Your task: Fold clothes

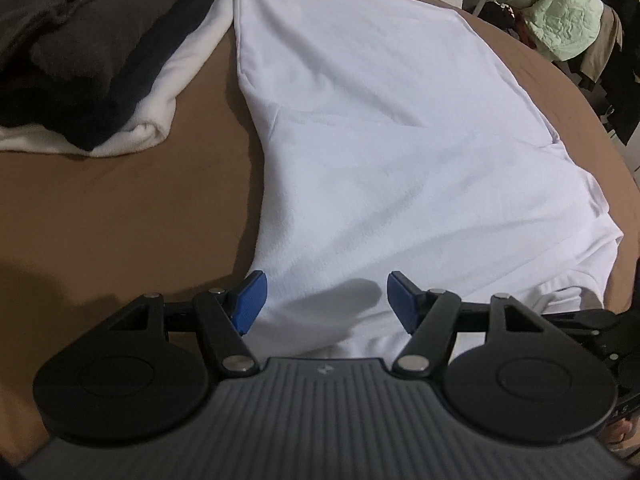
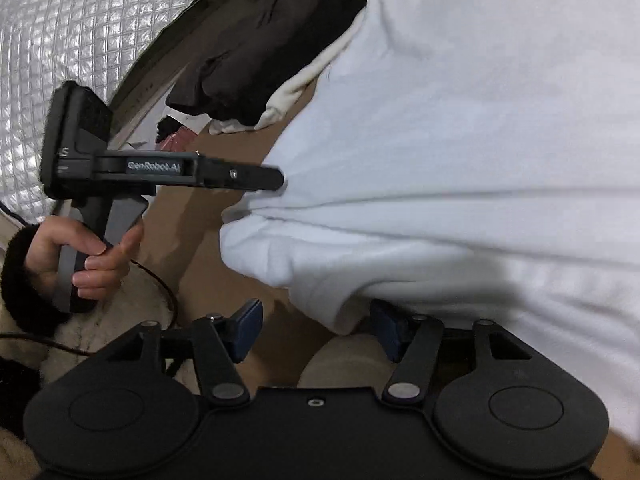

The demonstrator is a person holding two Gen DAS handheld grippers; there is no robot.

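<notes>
We see a brown bed surface carrying a white garment spread nearly flat across its middle, near a stack of folded clothes, dark pieces on a white one, at the far left corner. The left gripper stands with its blue pads spread apart over the garment's near edge, gripping nothing. In the right wrist view its tip touches the cloth, which puckers there. The right gripper is likewise spread, with the near hem drooping between its jaws; one pad is clear, the other sits under the cloth.

Risks, as we judge them: closing on a single layer would let the lower layer drag and skew the fold; a pull from one side alone would bunch the cloth toward the stack; the hem could slip off the bed edge.

No containers appear in either view; the stack simply rests on the bed.
</notes>
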